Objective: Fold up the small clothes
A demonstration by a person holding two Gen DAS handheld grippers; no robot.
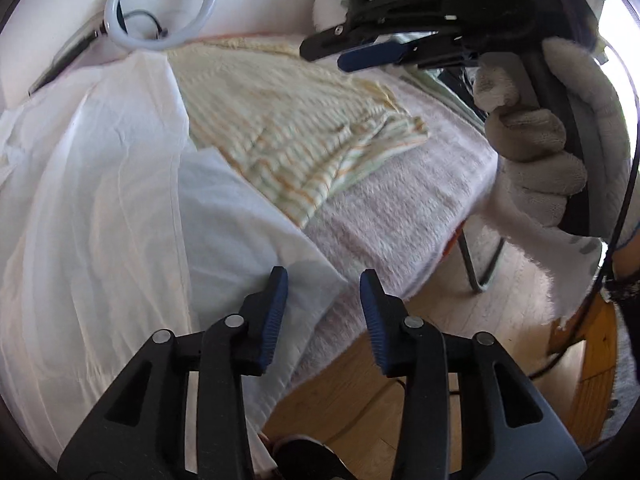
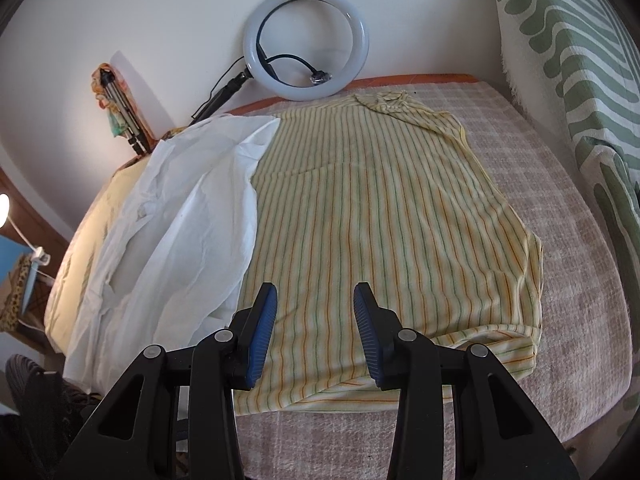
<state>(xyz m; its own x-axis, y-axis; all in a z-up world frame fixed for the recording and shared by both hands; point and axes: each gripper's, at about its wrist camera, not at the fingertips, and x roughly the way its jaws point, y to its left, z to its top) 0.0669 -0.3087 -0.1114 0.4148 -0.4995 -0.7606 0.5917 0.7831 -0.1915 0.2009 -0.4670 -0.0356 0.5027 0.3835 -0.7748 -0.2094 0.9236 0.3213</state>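
Striped shirt (image 2: 380, 216), a soft knit in pale yellow with thin green and orange lines, lies spread flat on the bed (image 2: 580, 280), whose cover is a nubbly pinkish checked blanket. Its long axis runs away from the right hand-held gripper (image 2: 316, 332), collar at the far end by the ring light (image 2: 306, 40), hem nearest. That gripper hovers over the near hem, jaws partly open with nothing between them, stripes showing in the gap. A thin, crinkled white garment (image 2: 176, 232) overlaps the shirt's left edge. The left hand-held gripper (image 1: 324, 316), also partly open and empty, points at the near corner of the white cloth at the bed's edge, the wooden floor (image 1: 360, 412) below; the striped shirt lies farther off, ahead and to its right. So the right hand, seen gloved in the left view (image 1: 540, 152), is the nearer to the shirt's hem, and I judge a grasp there would come most easily from it.
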